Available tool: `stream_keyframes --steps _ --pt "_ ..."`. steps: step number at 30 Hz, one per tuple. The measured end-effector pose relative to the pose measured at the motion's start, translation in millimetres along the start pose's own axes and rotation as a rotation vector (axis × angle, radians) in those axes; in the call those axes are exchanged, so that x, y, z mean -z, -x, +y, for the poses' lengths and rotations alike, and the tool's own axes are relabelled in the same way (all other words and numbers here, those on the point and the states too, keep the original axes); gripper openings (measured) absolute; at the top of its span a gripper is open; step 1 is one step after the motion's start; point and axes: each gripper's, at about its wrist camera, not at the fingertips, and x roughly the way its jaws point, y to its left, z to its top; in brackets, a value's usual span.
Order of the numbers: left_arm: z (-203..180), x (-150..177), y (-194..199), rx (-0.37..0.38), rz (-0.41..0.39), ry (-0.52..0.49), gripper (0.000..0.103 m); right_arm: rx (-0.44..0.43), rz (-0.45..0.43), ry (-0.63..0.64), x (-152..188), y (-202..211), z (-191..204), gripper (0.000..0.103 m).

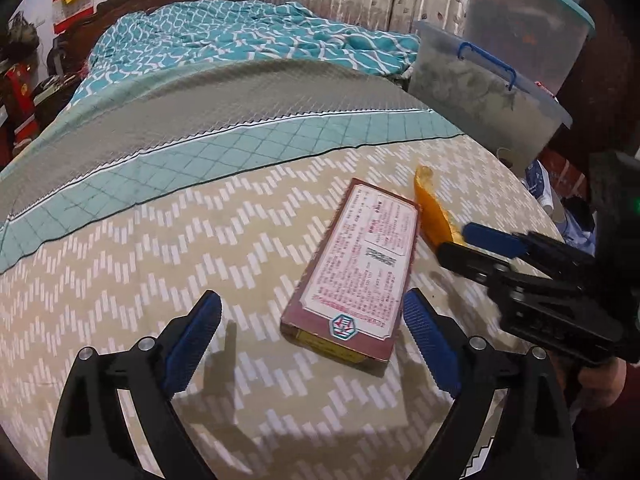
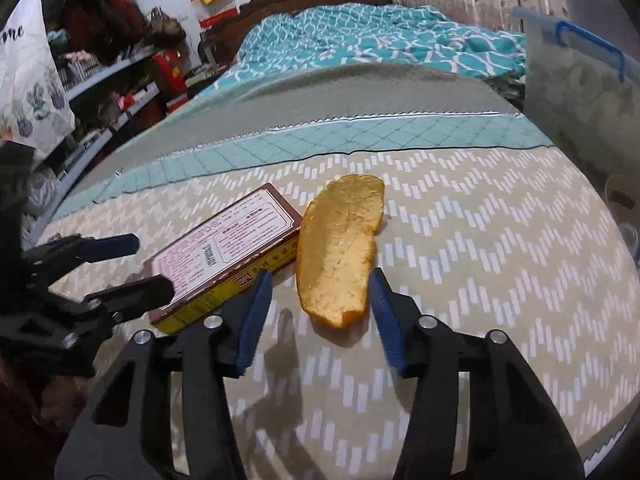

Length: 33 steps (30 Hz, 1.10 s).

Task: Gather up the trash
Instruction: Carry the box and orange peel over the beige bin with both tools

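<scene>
A flat maroon cardboard box [image 1: 356, 268] with a pink printed label lies on the beige zigzag bedspread [image 1: 160, 260]. An orange peel [image 1: 434, 212] lies against its right side. My left gripper [image 1: 312, 304] is open, its fingers on either side of the box's near end. In the right wrist view the peel [image 2: 340, 248] lies inside up beside the box [image 2: 224, 256]. My right gripper [image 2: 320, 284] is open, with its fingers straddling the near end of the peel. The left gripper [image 2: 136, 264] shows there at the box; the right gripper [image 1: 460, 240] shows in the left wrist view by the peel.
A teal and grey quilt [image 1: 240, 120] covers the far half of the bed, with a teal patterned blanket [image 1: 248, 32] behind. Clear plastic storage bins [image 1: 488, 92] stand at the bed's right edge. Cluttered shelves [image 2: 104, 80] line the left side.
</scene>
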Motion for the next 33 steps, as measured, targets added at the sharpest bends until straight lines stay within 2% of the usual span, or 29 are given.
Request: stream_keyframes --steps 2,3,8,9,10,13,17,26,30,33 --pt "-7 -1 -3 0.007 0.006 -0.019 0.088 0.003 0.018 0.010 -2 -7 2 0.044" --pt "-11 -1 -6 0.010 0.012 -0.032 0.088 -0.004 0.031 0.007 -2 -11 1 0.035" --pt "-26 -1 -21 -0.009 0.039 -0.084 0.087 -0.006 0.001 -0.019 -1 -4 -7 0.021" --pt "-26 -2 -25 -0.009 0.050 -0.080 0.086 -0.002 0.002 -0.029 1 -3 -9 0.013" --pt "-25 -3 -28 -0.008 0.057 -0.074 0.083 -0.001 -0.005 -0.051 3 0 -14 0.013" --pt "-29 -5 -28 -0.028 0.039 -0.096 0.063 0.001 -0.013 -0.082 6 5 -22 0.013" --pt "-38 -11 -34 0.024 0.046 -0.105 0.063 0.009 -0.043 -0.111 11 19 -33 0.012" --pt "-84 -34 -56 0.154 0.078 -0.143 0.062 0.044 -0.096 -0.206 25 51 -70 0.012" --pt "-112 -45 -66 0.205 0.097 -0.168 0.062 0.010 -0.124 -0.289 31 64 -97 0.011" --pt "-137 -54 -73 0.237 0.102 -0.208 0.062 -0.050 -0.113 -0.352 34 65 -118 0.011"
